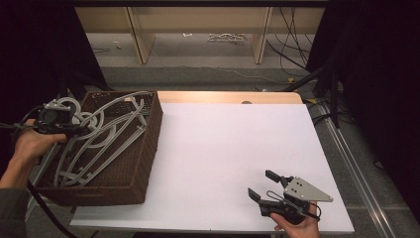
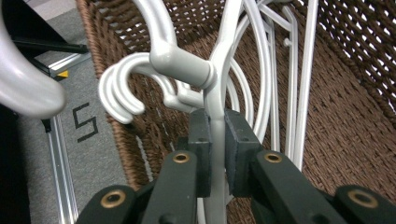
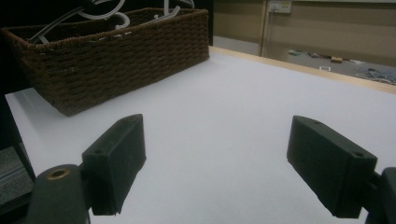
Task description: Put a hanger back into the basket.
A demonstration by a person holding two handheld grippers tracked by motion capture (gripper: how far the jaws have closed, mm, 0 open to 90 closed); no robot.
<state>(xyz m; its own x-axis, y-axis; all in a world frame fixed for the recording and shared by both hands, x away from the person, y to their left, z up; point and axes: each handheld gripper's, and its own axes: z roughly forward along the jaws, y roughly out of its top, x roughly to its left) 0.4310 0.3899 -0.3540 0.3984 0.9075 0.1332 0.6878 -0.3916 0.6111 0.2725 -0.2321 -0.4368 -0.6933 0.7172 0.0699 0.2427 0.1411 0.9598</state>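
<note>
A brown wicker basket [image 1: 143, 148] stands at the table's left edge and holds several pale grey plastic hangers [image 1: 106, 136]. My left gripper [image 1: 74, 130] sits over the basket's left side, shut on the neck of one hanger [image 2: 215, 100], just below its hook [image 2: 163, 42]. More hanger hooks [image 2: 122, 91] curl beside it. My right gripper [image 1: 262, 184] rests low at the front right of the table, open, with nothing between its pads [image 3: 119, 156]. The basket [image 3: 116, 56] shows far off in the right gripper view.
A white sheet [image 1: 223, 148] covers the table, bare between basket and right gripper. Beyond the far edge are wooden shelf legs [image 1: 141, 39] and cables [image 1: 292, 49] on the floor. Dark curtains flank both sides.
</note>
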